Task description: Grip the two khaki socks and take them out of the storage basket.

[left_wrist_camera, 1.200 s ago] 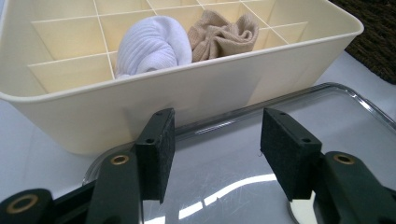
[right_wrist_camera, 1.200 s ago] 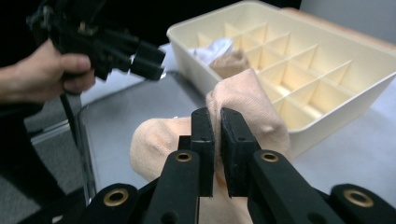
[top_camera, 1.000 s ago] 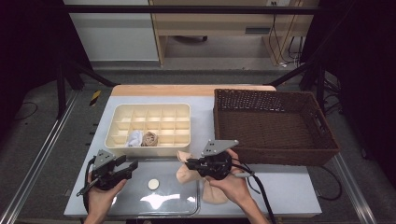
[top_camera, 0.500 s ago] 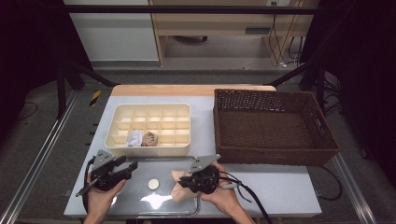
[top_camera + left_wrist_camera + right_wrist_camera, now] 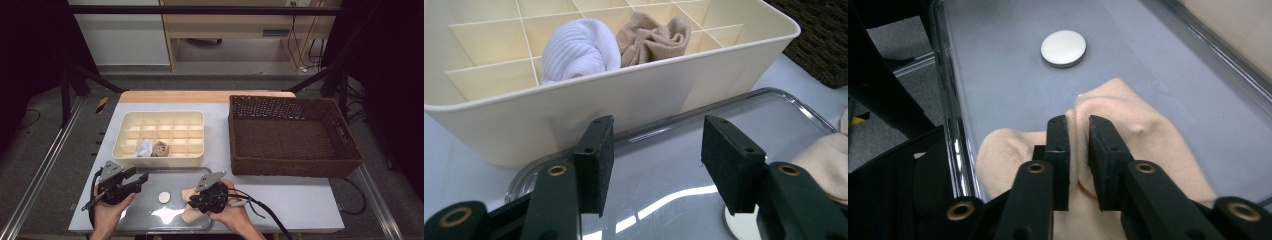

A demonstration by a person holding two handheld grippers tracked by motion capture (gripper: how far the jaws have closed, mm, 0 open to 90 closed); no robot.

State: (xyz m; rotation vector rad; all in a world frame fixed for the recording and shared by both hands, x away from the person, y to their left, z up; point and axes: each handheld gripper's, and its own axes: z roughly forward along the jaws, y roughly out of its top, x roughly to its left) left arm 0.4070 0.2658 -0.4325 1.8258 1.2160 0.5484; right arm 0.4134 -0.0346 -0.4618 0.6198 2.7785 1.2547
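Two rolled socks already sit in my cream divided plastic box point(image 5: 160, 135), while my right tool point(image 5: 1078, 131), jaws just easing apart, pinches the peach fabric sock point(image 5: 1128, 145) on the clear tray point(image 5: 145, 175); left tool point(image 5: 654, 150) wide, empty.

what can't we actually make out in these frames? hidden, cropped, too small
- Peach sock, right gripper view: near end hidden behind the right gripper; whether the pads pinch the fold is unclear.
- Peach sock, high view: mostly under the hand.
- White disc, left gripper view: cut off by the bottom edge and a jaw.
- White sock and tan sock in the divided box: lower parts hidden by its front wall.
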